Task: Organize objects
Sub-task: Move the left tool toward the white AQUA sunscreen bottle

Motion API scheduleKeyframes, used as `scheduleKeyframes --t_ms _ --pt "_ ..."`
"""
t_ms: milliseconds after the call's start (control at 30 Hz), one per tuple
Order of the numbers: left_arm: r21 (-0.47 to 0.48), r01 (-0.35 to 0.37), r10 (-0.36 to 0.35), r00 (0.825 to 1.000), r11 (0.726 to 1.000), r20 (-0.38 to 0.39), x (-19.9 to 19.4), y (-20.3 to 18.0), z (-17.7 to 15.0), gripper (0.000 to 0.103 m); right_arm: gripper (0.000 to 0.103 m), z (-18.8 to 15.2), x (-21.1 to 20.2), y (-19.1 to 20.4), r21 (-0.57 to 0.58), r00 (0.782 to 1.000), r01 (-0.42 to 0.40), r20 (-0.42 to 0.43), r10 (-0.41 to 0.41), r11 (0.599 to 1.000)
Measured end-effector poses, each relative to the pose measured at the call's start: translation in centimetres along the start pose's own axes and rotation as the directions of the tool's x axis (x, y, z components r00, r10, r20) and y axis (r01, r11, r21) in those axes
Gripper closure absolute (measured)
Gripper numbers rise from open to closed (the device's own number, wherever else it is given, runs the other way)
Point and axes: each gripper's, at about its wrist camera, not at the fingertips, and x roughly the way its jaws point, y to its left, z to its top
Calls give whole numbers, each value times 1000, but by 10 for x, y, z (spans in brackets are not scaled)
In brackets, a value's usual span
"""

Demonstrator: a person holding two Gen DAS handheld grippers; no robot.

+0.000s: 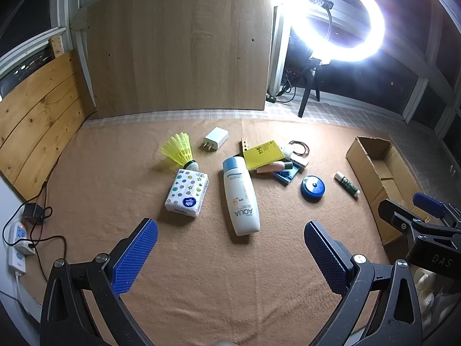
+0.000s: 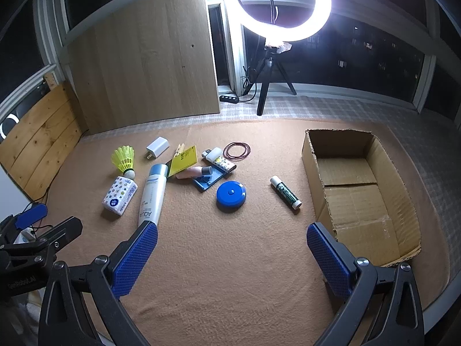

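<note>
Small objects lie scattered on a tan blanket: a white AQUA bottle [image 1: 241,196] [image 2: 152,194], a tissue pack [image 1: 187,193] [image 2: 119,196], a yellow shuttlecock [image 1: 180,151] [image 2: 125,160], a white charger [image 1: 216,139] [image 2: 157,147], a blue round case [image 1: 312,187] [image 2: 231,196], a glue stick [image 1: 347,184] [image 2: 285,191] and a yellow card [image 1: 263,151] [image 2: 184,160]. An open cardboard box [image 1: 383,178] [image 2: 360,193] sits on the right. My left gripper [image 1: 230,255] is open, short of the bottle. My right gripper [image 2: 232,255] is open over bare blanket.
A heap holds a pink tube [image 2: 191,172], a blue tray [image 2: 210,180] and rubber bands [image 2: 236,150]. A ring light on a tripod [image 2: 276,5] stands behind. A wooden panel [image 1: 181,43] leans at the back. A power strip [image 1: 17,239] lies at the left.
</note>
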Motion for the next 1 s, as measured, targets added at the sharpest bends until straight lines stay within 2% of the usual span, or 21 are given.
scheduleKeyframes --t_ms 500,867,1000 --pt "-16 -3 2 1000 1000 -21 15 7 5 0 1 4 14 0 7 1000 -19 -25 19 1000" --pt "-43 28 -30 998 999 -49 38 18 6 0 1 11 34 9 -11 997 -64 -52 64 998" --pt "-36 20 -23 998 999 -58 49 20 7 0 1 17 47 11 -10 994 -85 -67 84 996"
